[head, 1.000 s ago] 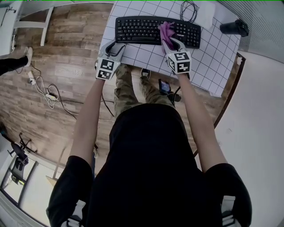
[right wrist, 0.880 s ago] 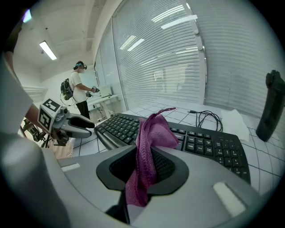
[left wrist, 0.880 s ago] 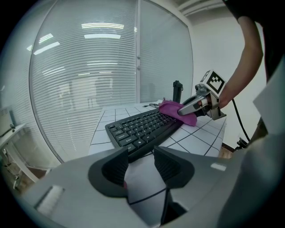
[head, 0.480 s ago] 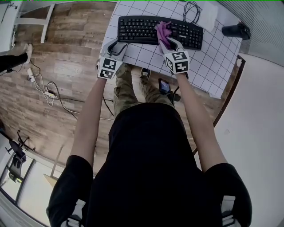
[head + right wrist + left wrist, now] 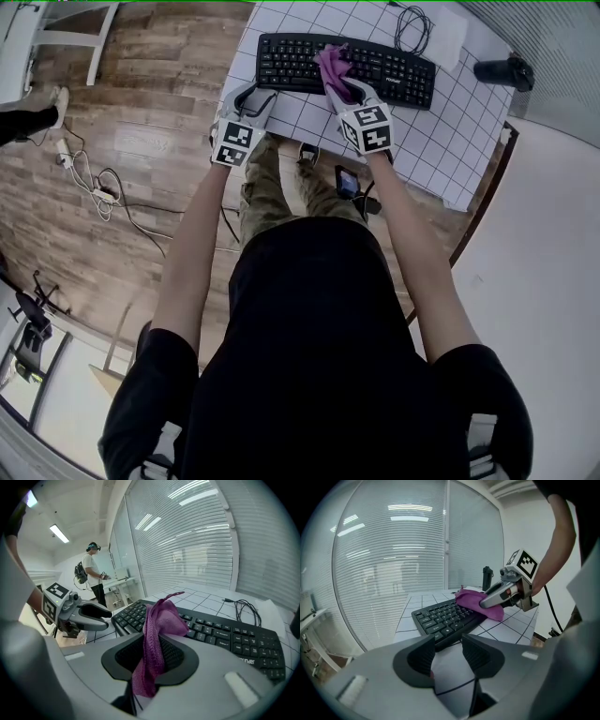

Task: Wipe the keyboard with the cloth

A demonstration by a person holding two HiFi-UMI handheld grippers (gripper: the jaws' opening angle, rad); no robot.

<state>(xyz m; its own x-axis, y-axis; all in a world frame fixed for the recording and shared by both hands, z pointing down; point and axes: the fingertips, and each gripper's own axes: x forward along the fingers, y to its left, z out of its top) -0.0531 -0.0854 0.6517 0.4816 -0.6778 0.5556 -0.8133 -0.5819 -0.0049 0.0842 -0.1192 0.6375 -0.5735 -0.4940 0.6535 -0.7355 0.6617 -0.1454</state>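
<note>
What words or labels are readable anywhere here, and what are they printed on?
"ounder": brand print on the black keyboard, seen in the right gripper view; any earlier letter is unclear.
Key legends: too small to read.
Marker cubes: black-and-white square patterns only, no words.

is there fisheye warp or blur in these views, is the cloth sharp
Right gripper view: heavy fisheye, dark corners, cloth sharp. Left gripper view: same warp, keyboard crisp, glare on glass wall. Head view: milder bend, table grid curves.
</note>
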